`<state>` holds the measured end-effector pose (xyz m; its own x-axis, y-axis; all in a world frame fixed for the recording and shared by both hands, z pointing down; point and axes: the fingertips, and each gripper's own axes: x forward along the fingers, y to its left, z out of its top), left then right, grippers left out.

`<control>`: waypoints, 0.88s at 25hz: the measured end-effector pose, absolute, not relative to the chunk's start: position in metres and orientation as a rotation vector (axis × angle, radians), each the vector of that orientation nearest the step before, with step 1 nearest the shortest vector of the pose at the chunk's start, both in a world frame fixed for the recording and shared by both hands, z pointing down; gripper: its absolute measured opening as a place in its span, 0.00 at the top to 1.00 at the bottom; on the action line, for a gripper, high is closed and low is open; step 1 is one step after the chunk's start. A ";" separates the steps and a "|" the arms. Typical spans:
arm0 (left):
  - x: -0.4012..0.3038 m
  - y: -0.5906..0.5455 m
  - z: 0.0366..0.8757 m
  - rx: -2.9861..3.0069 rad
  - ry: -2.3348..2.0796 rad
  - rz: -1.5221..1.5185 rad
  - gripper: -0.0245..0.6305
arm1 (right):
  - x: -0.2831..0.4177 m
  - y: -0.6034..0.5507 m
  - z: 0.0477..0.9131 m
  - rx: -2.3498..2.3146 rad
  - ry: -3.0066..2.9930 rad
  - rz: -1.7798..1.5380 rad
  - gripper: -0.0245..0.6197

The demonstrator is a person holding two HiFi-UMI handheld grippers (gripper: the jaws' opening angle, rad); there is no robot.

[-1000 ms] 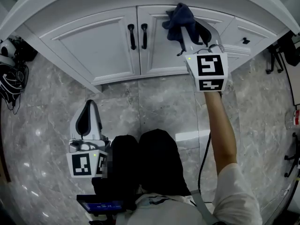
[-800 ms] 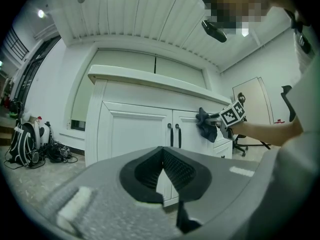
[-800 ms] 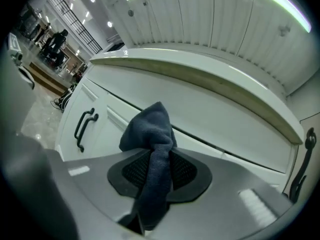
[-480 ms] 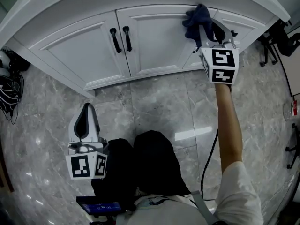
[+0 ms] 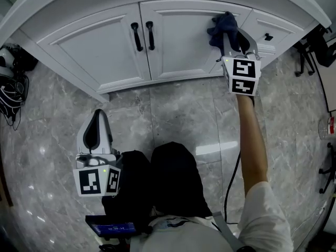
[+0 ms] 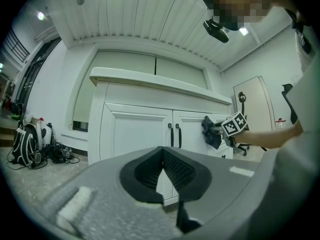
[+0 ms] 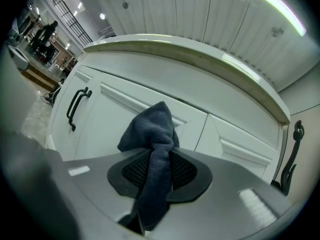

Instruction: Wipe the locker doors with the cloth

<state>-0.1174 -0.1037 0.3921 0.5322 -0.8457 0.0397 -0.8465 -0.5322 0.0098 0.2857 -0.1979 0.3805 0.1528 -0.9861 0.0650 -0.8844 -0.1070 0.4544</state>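
Upper right of head view: right gripper point(image 5: 229, 31) jaws clenched on dark blue cloth point(image 5: 220, 24). Cloth bunched up against the right-hand locker door point(image 5: 178, 41) near its upper right corner, well right of the two black handles point(image 5: 143, 34). Lower left: left gripper point(image 5: 98, 119) over grey marble floor point(image 5: 173, 114), jaws closed together, nothing between them, well apart from the doors.

right gripper point(image 5: 229, 35): clamped on dark blue cloth point(image 5: 221, 25) | cloth: against right cabinet door point(image 5: 181, 41), upper right corner | left gripper point(image 5: 98, 115): jaws together, empty, low over grey marble floor point(image 5: 173, 114) | 2 black handles point(image 5: 143, 35): at door seam
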 end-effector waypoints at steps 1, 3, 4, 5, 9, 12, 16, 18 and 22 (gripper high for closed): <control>-0.118 -0.104 0.393 2.723 -1.503 0.045 0.96 | 0.283 -0.199 0.380 2.059 -1.790 -0.360 0.82; -0.117 -0.103 0.395 2.720 -1.496 0.043 0.96 | 0.270 -0.204 0.381 2.050 -1.819 -0.354 0.83; -0.117 -0.103 0.395 2.719 -1.494 0.042 0.96 | 0.260 -0.206 0.382 2.041 -1.834 -0.352 0.83; -0.117 -0.103 0.396 2.718 -1.492 0.042 0.96 | 0.250 -0.209 0.383 2.034 -1.847 -0.354 0.83; -0.118 -0.103 0.395 2.717 -1.493 0.041 0.96 | 0.211 -0.219 0.383 2.023 -1.910 -0.363 0.83; -0.120 -0.103 0.393 2.716 -1.500 0.043 0.96 | 0.186 -0.225 0.383 2.012 -1.957 -0.356 0.82; -0.125 -0.103 0.392 2.715 -1.510 0.042 0.96 | 0.157 -0.231 0.383 1.994 -2.017 -0.349 0.82; -0.126 -0.103 0.393 2.714 -1.510 0.046 0.96 | 0.142 -0.234 0.384 1.984 -2.043 -0.351 0.82; -0.127 -0.103 0.395 2.714 -1.506 0.051 0.96 | 0.121 -0.238 0.391 1.986 -2.075 -0.330 0.82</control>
